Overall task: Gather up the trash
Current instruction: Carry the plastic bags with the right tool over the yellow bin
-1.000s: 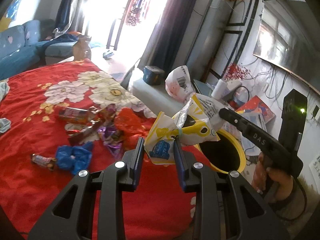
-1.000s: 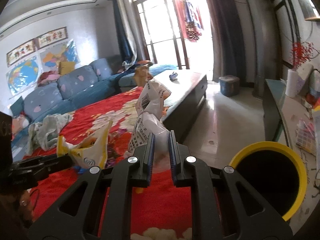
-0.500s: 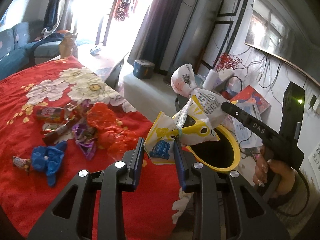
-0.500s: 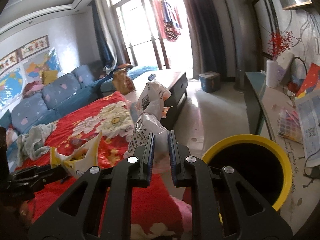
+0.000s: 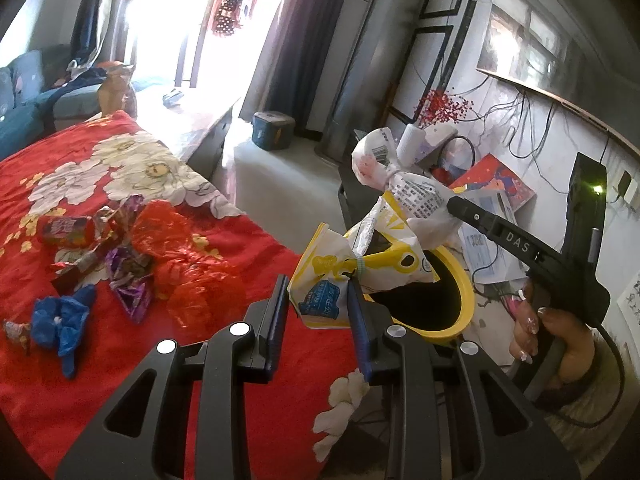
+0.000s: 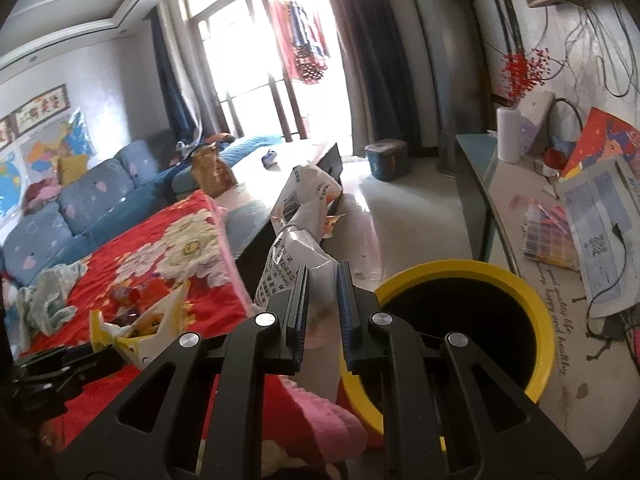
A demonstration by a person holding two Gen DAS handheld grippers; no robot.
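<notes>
A yellow and white snack bag point(image 5: 332, 280) is pinched between the pads of my left gripper point(image 5: 317, 283), above the edge of the red blanket. My right gripper point(image 6: 323, 269) is shut on a crumpled white printed bag point(image 6: 296, 248). The left wrist view shows that white bag point(image 5: 416, 200) hanging from the right gripper's tip point(image 5: 451, 203), over the bin's far side. A yellow-rimmed bin point(image 6: 540, 320) with a dark inside stands on the floor just below and right of both bags; its rim point(image 5: 464, 292) shows behind the yellow bag. My left gripper point(image 6: 112, 354) with the yellow bag point(image 6: 152, 320) appears at lower left.
Several wrappers lie on the red floral blanket point(image 5: 100, 380): a red plastic bag point(image 5: 180, 240), a purple wrapper point(image 5: 128, 272), a blue one point(image 5: 60, 316). A side table point(image 6: 500, 208) with papers runs along the right wall. A person's hand point(image 5: 560, 332) holds the right gripper.
Both grippers have carried their bags sideways toward the bin. The bin now looms larger in the right wrist view, and the wrappers have slid left in the left wrist view.
</notes>
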